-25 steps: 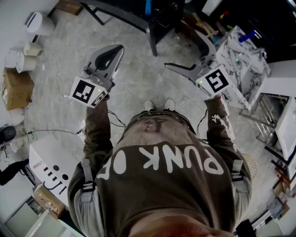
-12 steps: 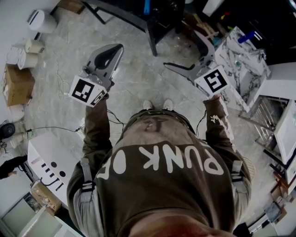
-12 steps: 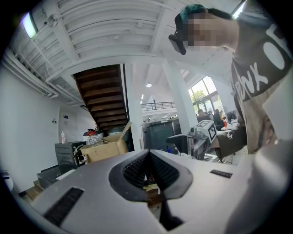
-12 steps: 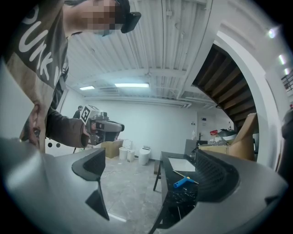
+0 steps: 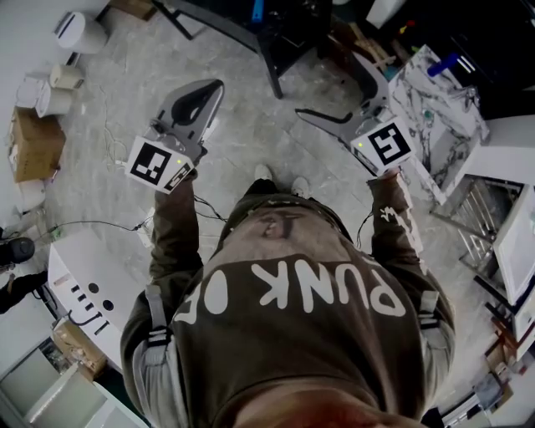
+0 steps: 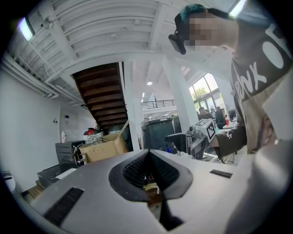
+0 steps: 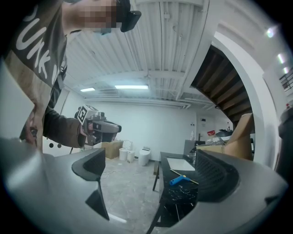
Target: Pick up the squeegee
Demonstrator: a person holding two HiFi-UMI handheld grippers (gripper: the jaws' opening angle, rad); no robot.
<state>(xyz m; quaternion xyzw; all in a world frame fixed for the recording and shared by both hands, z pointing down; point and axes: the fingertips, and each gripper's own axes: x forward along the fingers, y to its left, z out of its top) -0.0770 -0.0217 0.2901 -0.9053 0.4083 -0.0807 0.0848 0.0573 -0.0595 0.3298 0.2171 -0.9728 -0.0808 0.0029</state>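
The squeegee (image 7: pixel 179 179), with a blue handle, lies on a black table (image 7: pixel 183 196) ahead in the right gripper view. In the head view only a blue bit of the squeegee (image 5: pixel 256 10) shows at the top edge on that black table (image 5: pixel 284 33). My right gripper (image 7: pixel 151 160) is open and empty, held in the air well short of the table; it is the right gripper (image 5: pixel 328 84) in the head view. My left gripper (image 5: pixel 213 88) is held up beside it with its jaws together and nothing in them. The left gripper view shows its pads (image 6: pixel 137 171) meeting.
The floor is grey marble. A cardboard box (image 5: pixel 38 142) and white cylinders (image 5: pixel 50 88) stand at the left. A marble-topped table (image 5: pixel 435 104) with a blue item is at the right. Cables (image 5: pixel 100 226) trail by a white cabinet (image 5: pixel 92 284).
The person's feet have shifted slightly forward and the floor things at the left have drifted in view. Both grippers keep their poses and states.
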